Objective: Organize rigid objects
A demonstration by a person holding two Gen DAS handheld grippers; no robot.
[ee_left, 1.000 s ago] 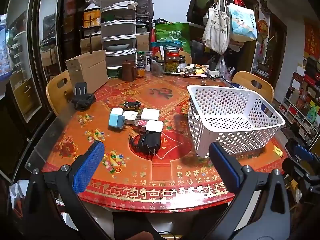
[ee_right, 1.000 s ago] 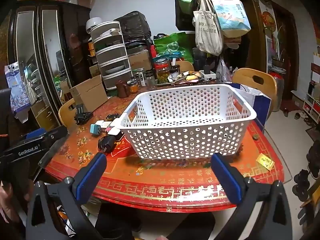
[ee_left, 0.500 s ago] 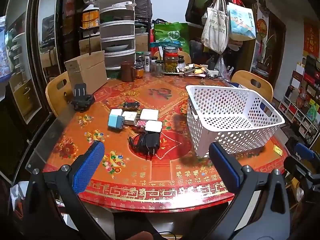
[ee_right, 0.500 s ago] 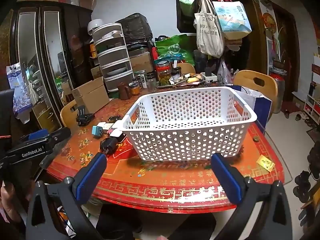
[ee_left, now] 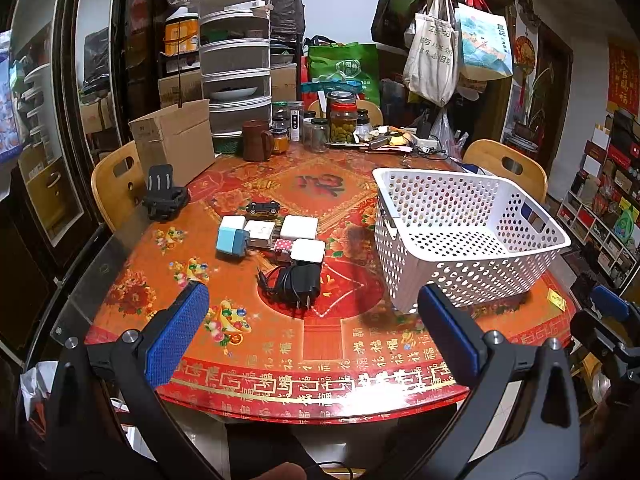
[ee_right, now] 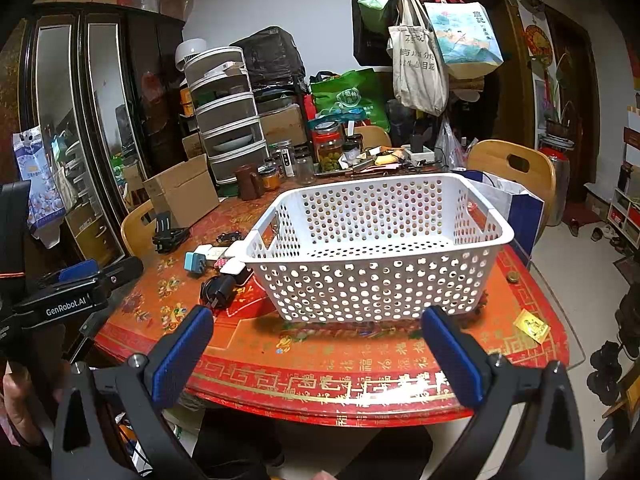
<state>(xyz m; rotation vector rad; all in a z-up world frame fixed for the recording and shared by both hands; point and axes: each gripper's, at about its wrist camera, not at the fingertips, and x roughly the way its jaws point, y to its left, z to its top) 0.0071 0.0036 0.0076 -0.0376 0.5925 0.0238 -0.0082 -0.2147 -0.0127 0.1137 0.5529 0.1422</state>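
Note:
A white perforated basket (ee_left: 472, 248) stands empty on the right of the red round table (ee_left: 320, 344); it also shows in the right wrist view (ee_right: 376, 248). Left of it lies a cluster of chargers: a blue plug (ee_left: 231, 241), white adapters (ee_left: 299, 228), a black adapter with cable (ee_left: 294, 282) and a small black toy car (ee_left: 261, 208). My left gripper (ee_left: 312, 332) is open and empty above the table's near edge. My right gripper (ee_right: 316, 348) is open and empty in front of the basket.
A black phone holder (ee_left: 162, 196) and a cardboard box (ee_left: 174, 146) stand at the left. Jars, a brown mug (ee_left: 256, 146) and stacked drawers (ee_left: 234, 64) crowd the far edge. Wooden chairs (ee_left: 506, 168) surround the table.
Both grippers have drifted slightly; the views are almost unchanged. Nothing on the table has moved.

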